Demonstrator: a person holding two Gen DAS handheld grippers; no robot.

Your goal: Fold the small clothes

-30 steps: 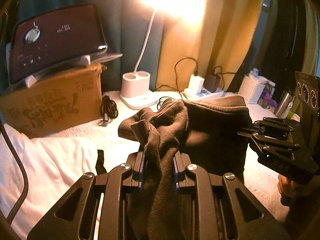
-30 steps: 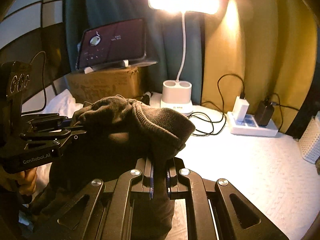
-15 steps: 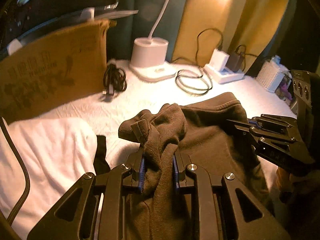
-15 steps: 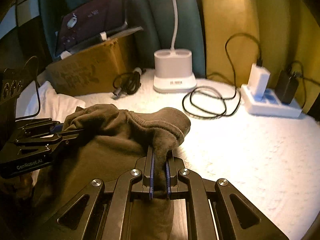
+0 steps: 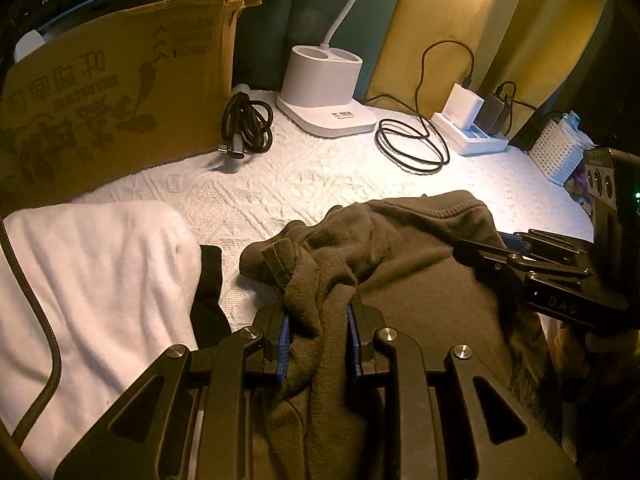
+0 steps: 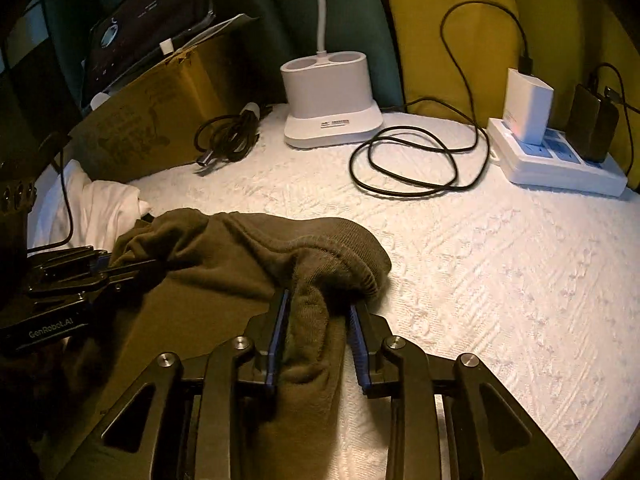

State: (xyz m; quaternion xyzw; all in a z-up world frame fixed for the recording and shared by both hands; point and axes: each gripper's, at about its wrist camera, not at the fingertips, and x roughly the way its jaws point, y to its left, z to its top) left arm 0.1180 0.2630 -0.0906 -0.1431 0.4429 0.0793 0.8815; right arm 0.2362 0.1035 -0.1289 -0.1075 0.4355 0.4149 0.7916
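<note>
Right wrist view: the right gripper point(image 6: 318, 326) has its jaws opening, a thick bunch of the olive-brown garment point(image 6: 224, 264) between them, filling the gap but looking slack against the right-hand blue pad. Left of it and at about the same depth, the left gripper point(image 5: 316, 334) is also easing apart, though cloth there fills the whole gap and both pads press on it. The garment lies flat on the white textured cover point(image 6: 500, 280), spread crosswise between the two grippers, its ribbed hem point(image 6: 352, 240) running along the far edge just ahead of the fingertips. Its long axis therefore runs side to side, and each gripper sits at one end; I judge the next fold must be taken from those ends. The fabric is soft, thick fleece-like knit, matte, and bunches readily. Further left lies a white cloth point(image 5: 92, 280); beyond stand a lamp base point(image 6: 330, 108) and a loose black cable point(image 6: 404, 160).
</note>
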